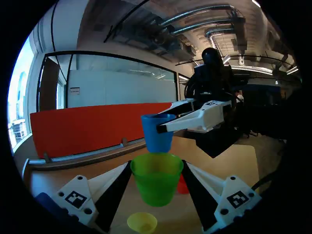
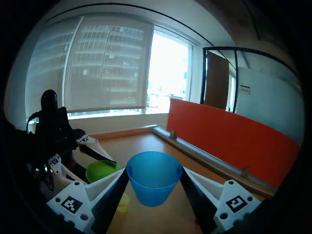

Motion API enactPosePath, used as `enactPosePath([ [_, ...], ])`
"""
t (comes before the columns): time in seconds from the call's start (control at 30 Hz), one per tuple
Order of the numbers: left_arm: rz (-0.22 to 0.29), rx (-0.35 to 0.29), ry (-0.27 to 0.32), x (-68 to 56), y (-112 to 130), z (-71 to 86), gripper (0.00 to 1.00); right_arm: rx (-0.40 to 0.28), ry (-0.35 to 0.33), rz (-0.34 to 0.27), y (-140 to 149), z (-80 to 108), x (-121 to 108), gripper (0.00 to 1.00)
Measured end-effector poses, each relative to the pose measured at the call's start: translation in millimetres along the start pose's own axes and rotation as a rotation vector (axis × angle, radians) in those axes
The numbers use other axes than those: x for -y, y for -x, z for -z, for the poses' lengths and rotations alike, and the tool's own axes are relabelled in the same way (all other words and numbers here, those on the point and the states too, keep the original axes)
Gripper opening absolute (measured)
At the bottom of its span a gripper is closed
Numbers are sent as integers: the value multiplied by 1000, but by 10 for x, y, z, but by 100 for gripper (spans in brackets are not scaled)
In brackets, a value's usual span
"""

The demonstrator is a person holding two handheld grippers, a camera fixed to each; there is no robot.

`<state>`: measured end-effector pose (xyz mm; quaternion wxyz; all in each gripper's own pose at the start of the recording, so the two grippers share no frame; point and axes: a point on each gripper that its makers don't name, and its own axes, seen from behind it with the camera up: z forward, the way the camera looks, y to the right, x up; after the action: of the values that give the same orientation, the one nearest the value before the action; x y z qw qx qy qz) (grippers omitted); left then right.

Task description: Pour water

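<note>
The left tongs (image 1: 156,171) are clamping an upright green cup (image 1: 156,187) above a yellow cup (image 1: 142,223) on the desk (image 1: 234,163), while the right tongs (image 2: 154,173) are gripping a blue cup (image 2: 154,187) just beyond; contents unclear.

A wooden table (image 1: 240,156) runs along a red partition (image 1: 85,126). Behind it stands a glass wall (image 1: 117,84) in black frames. Bare pipes (image 1: 202,17) and strip lights (image 1: 249,70) cross the ceiling. Daylight glares through a window (image 2: 169,70) beside lowered blinds (image 2: 105,66).
</note>
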<state>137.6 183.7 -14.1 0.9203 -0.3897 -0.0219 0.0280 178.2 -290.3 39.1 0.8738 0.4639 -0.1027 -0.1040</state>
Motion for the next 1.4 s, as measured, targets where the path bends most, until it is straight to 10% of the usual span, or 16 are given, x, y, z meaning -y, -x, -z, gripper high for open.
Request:
enactPosePath([
  [1.4, -29, 179, 63, -361, 626, -43, 89, 165, -5, 8, 968, 302, -3, 93],
])
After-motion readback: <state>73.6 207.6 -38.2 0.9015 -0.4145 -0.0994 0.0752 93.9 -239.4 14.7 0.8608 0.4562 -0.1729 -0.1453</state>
